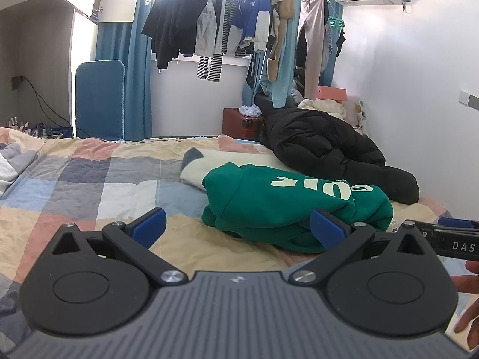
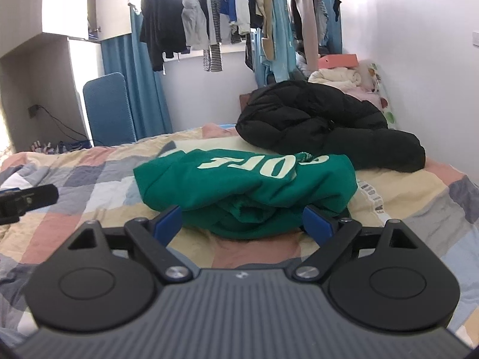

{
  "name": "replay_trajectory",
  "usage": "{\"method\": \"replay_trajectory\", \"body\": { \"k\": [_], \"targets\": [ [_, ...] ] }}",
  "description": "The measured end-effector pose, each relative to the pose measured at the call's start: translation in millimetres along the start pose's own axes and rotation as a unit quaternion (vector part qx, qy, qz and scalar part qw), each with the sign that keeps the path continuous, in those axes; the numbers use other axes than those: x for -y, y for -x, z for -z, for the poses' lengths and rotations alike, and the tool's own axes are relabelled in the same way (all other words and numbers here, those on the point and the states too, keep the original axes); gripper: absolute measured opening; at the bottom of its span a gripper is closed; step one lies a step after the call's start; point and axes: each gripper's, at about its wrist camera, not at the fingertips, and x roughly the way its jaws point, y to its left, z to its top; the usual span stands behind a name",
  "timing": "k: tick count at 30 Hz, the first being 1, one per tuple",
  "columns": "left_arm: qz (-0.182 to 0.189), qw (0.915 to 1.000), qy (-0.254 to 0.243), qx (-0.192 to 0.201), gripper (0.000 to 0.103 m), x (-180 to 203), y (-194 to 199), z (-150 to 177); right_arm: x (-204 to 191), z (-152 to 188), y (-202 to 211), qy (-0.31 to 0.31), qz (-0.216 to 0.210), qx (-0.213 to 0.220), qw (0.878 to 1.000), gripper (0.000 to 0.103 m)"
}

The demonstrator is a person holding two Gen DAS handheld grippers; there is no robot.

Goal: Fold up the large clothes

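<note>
A folded green sweatshirt [image 1: 284, 206] [image 2: 239, 179] with white letters lies on the checked quilt [image 1: 89, 179] [image 2: 74, 209] of a bed. A cream garment [image 1: 203, 161] [image 2: 368, 197] lies under and beside it. Behind both, a black puffer jacket [image 1: 323, 143] [image 2: 314, 119] sits in a heap. My right gripper [image 2: 242, 224] is open, with the sweatshirt's near edge between its blue pads, which do not press on it. My left gripper [image 1: 238, 226] is open over the quilt, to the left of the sweatshirt. Its right pad overlaps the sweatshirt's near left corner in the picture.
Clothes hang from a rail [image 1: 239, 15] across the window behind the bed. A red suitcase [image 1: 239, 122] and a blue padded board [image 1: 100, 98] stand past the bed's far edge. A white wall [image 1: 419, 89] runs along the right. A person's hand [image 1: 470, 314] shows at the right edge.
</note>
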Motion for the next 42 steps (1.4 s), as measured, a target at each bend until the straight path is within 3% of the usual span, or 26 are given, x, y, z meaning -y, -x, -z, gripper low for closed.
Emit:
{"method": "replay_trajectory", "body": {
  "k": [12, 13, 14, 17, 19, 20, 21, 23, 42],
  "targets": [
    [-0.006, 1.0000, 0.006, -0.005, 0.103, 0.3, 4.0, -1.2, -1.1, 2.2, 7.9, 0.014, -0.016, 0.019, 1.000, 0.087],
    [-0.006, 1.0000, 0.005, -0.004, 0.103, 0.4, 4.7, -1.2, -0.6, 2.6, 8.3, 0.015, -0.018, 0.020, 1.000, 0.085],
    [-0.006, 1.0000, 0.006, -0.004, 0.103, 1.4, 4.4, -1.7, -1.1, 2.7, 7.9, 0.018, -0.014, 0.019, 1.000, 0.076],
    [-0.007, 1.0000, 0.005, -0.004, 0.103, 1.6, 4.9, -1.6, 2.2, 1.7, 6.0, 0.013, -0.011, 0.019, 1.000, 0.074],
    [-0.006, 1.0000, 0.004, -0.004, 0.103, 3.3, 4.8, -2.0, 2.5, 0.9, 6.7, 0.012, -0.013, 0.022, 1.000, 0.075],
    [-0.006, 1.0000, 0.004, -0.004, 0.103, 3.4, 4.6, -1.9, 2.3, 0.0, 6.6, 0.013, -0.011, 0.022, 1.000, 0.081],
    [-0.006, 1.0000, 0.004, -0.005, 0.103, 4.0, 5.0, -1.6, 2.5, -0.4, 6.3, 0.014, -0.006, 0.021, 1.000, 0.093],
    [-0.004, 1.0000, 0.003, -0.006, 0.103, 5.0, 5.4, -1.4, 1.6, -0.6, 6.4, 0.013, 0.002, 0.022, 1.000, 0.103],
    [0.000, 1.0000, -0.005, -0.007, 0.103, 5.4, 7.4, 1.2, 0.6, 0.1, 5.2, 0.012, -0.001, 0.010, 1.000, 0.103]
  ]
}}
